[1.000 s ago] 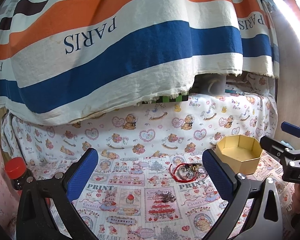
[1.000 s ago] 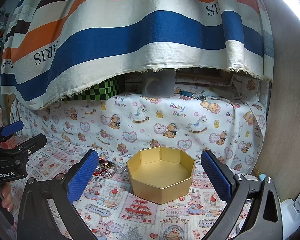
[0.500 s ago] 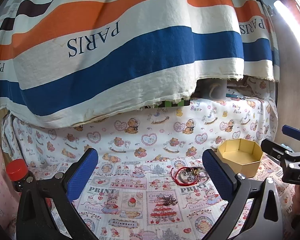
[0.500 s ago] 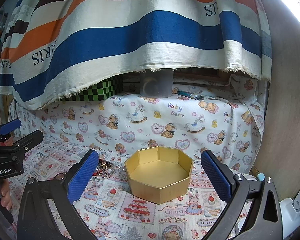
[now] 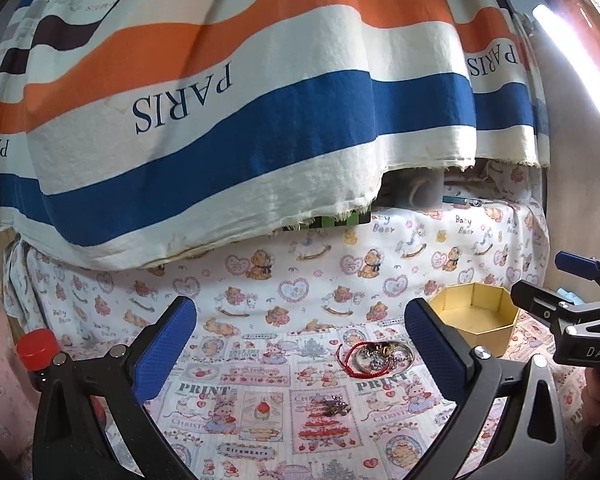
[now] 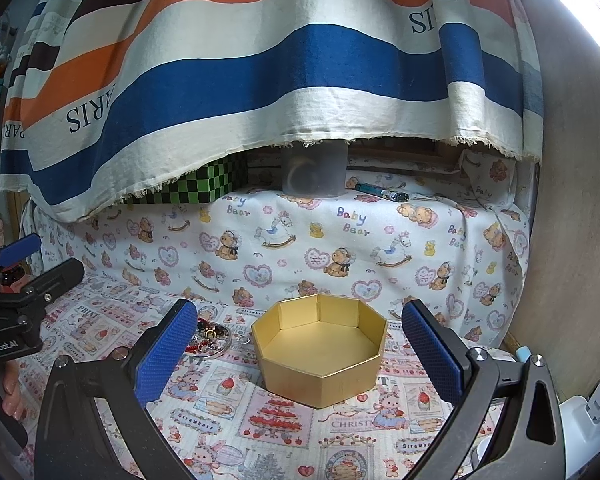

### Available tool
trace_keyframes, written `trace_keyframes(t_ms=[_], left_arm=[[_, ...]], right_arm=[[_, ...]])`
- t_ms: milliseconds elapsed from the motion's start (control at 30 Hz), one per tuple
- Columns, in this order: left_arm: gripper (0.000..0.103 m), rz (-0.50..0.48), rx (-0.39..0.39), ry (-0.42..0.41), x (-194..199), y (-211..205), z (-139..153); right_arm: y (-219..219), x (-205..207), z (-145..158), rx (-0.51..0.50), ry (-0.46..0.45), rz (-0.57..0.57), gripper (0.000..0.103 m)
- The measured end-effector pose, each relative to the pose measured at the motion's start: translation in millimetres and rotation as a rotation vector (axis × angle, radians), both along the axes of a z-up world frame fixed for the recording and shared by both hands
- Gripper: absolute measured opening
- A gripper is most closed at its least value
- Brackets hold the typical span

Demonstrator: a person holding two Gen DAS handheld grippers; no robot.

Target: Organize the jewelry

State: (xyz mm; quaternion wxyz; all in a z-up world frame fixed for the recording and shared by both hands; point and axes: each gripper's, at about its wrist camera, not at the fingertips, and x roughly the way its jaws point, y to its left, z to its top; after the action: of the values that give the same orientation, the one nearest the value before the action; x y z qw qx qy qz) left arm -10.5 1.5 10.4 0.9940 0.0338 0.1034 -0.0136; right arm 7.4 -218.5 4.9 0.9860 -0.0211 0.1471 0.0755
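A gold octagonal box (image 6: 320,356) stands open and empty on the printed cloth; it also shows in the left wrist view (image 5: 474,320). A small round dish of jewelry (image 5: 384,356) lies left of the box, with a red cord bracelet (image 5: 350,364) at its edge; the dish also shows in the right wrist view (image 6: 210,338). A dark brooch (image 5: 334,406) lies nearer on the cloth. My left gripper (image 5: 300,350) is open and empty, above the cloth short of the dish. My right gripper (image 6: 300,354) is open and empty, facing the box.
A striped PARIS cloth (image 5: 228,120) hangs over the back. A red-capped bottle (image 5: 38,350) stands at the left. A raised ledge behind carries a green checkered box (image 6: 204,186), a translucent container (image 6: 314,174) and a pen (image 6: 382,192). A wall (image 6: 572,200) bounds the right.
Both grippers have drawn back and risen a little, so the box and the dish look smaller and farther. Nothing on the cloth has moved.
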Motion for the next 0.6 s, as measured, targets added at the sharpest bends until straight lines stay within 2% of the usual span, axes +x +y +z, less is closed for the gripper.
trace_keyframes(t_ms=[367, 600], left_arm=[[0.103, -0.008, 0.001, 0.018, 5.0, 1.9, 1.1], [0.103, -0.024, -0.03, 0.092, 16.7, 7.1, -3.3]], right_arm=[[-2.6, 4.2, -2.5, 0.002, 0.028, -0.016, 0.103], [-0.9, 1.2, -1.6, -0.009, 0.01, -0.014, 0.103]])
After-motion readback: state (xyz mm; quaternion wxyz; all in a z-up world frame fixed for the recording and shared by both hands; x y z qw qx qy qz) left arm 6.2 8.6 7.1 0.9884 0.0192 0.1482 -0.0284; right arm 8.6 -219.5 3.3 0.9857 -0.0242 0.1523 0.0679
